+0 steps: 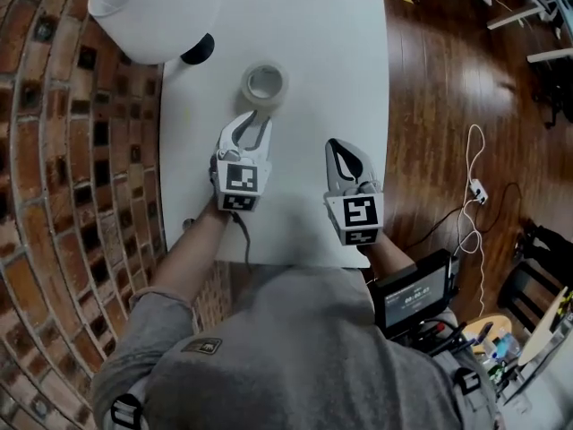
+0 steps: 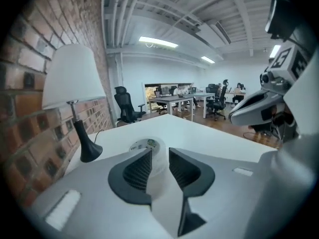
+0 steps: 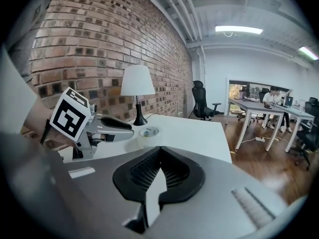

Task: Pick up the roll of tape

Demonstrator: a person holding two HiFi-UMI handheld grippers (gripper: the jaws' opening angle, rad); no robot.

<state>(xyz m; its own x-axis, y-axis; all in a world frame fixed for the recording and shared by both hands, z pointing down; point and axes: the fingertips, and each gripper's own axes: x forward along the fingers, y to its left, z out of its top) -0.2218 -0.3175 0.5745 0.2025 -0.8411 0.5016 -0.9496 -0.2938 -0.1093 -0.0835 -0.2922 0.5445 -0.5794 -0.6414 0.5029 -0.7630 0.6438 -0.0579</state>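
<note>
A roll of clear tape (image 1: 264,85) lies flat on the white table (image 1: 358,52), toward its far side. My left gripper (image 1: 254,122) is open, with its tips just short of the roll's near edge. In the left gripper view the tape (image 2: 148,146) shows through the gap of the left gripper (image 2: 159,156), beyond the pads and untouched. My right gripper (image 1: 336,146) is shut on nothing, to the right of the left one and further from the roll. In the right gripper view the right gripper (image 3: 159,156) has its pads together, and the tape (image 3: 148,132) lies ahead on the left.
A white-shaded lamp (image 1: 148,12) on a black base (image 1: 197,50) stands at the table's far left corner, close to the tape. A brick wall (image 1: 63,150) runs along the left edge. Wooden floor with cables (image 1: 470,186) lies to the right.
</note>
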